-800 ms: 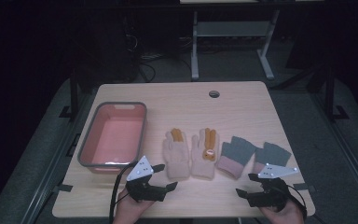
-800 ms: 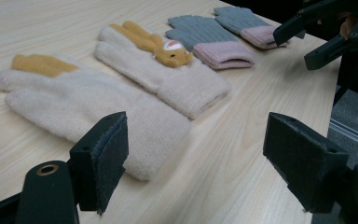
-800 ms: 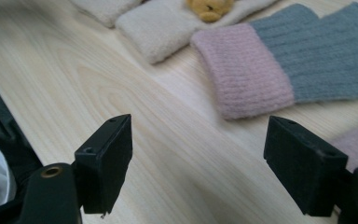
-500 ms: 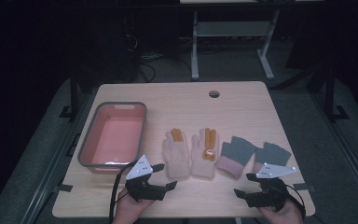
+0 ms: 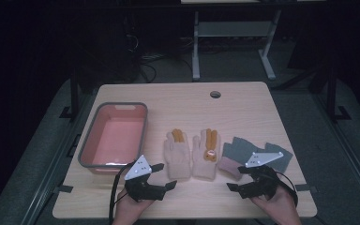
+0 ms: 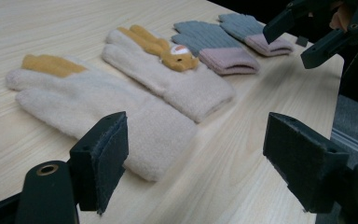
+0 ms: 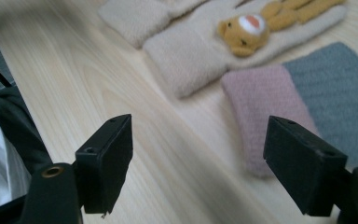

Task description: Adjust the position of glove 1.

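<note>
Cream gloves [image 5: 191, 153], 2, lie flat mid-counter [image 5: 243, 108], grey gloves [image 5: 255, 157] right, pink tub [image 5: 115, 136] left. Left gripper [image 5: 161, 176] and right gripper [image 5: 238, 180] hover at near edge, fingers released, empty.

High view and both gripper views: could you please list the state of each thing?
Pink plastic tub with grey rim: upright, empty.
Cream knitted gloves: flat, side by side.
Grey knitted gloves with pink cuffs: flat.
Left gripper: open, holding nothing.
Right gripper: open, holding nothing.
</note>
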A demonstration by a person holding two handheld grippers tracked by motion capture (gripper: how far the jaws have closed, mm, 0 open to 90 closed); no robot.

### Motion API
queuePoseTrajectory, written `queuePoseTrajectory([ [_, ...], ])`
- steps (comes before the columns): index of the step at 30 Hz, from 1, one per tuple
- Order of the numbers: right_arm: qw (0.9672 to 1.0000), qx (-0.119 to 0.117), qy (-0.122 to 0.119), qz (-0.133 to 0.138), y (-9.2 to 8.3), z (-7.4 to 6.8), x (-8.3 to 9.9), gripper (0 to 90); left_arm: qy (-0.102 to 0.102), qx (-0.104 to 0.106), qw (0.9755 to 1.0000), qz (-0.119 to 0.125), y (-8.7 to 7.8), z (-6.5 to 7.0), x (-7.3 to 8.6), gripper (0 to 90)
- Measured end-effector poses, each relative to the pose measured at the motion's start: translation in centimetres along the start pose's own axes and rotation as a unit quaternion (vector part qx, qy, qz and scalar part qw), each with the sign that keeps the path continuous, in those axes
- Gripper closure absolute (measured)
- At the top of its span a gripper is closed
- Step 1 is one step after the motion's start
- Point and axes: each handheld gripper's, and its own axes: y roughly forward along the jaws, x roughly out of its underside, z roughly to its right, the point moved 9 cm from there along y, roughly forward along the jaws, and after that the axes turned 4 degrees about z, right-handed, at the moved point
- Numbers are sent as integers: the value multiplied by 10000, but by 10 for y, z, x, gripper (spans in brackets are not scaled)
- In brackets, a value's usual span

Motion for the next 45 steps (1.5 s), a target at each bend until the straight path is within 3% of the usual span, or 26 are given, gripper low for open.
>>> queuePoseTrajectory([
  [9, 9989, -125, -331, -322, 11, 4, -34, 228, 26, 14, 10000, 10, 1, 1, -1, 218],
  [19, 9967, -195, -527, -585, 27, 6, -54, 240, 5, 56, 10000, 38, -2, 0, -2, 218],
  [27, 9946, -163, -706, -749, 52, 15, -73, 257, 17, 61, 9999, 89, -1, 0, -4, 218],
  [34, 9923, -66, -764, -969, 75, 24, -79, 266, 120, 43, 9999, 75, -2, 1, -3, 218],
  [38, 9893, 26, -908, -1140, 89, 30, -77, 286, 57, 30, 9999, 105, -2, 0, -5, 218],
  [45, 9861, 119, -950, -1356, 105, 37, -71, 338, 88, 46, 9999, 79, -2, 0, -3, 218],
])
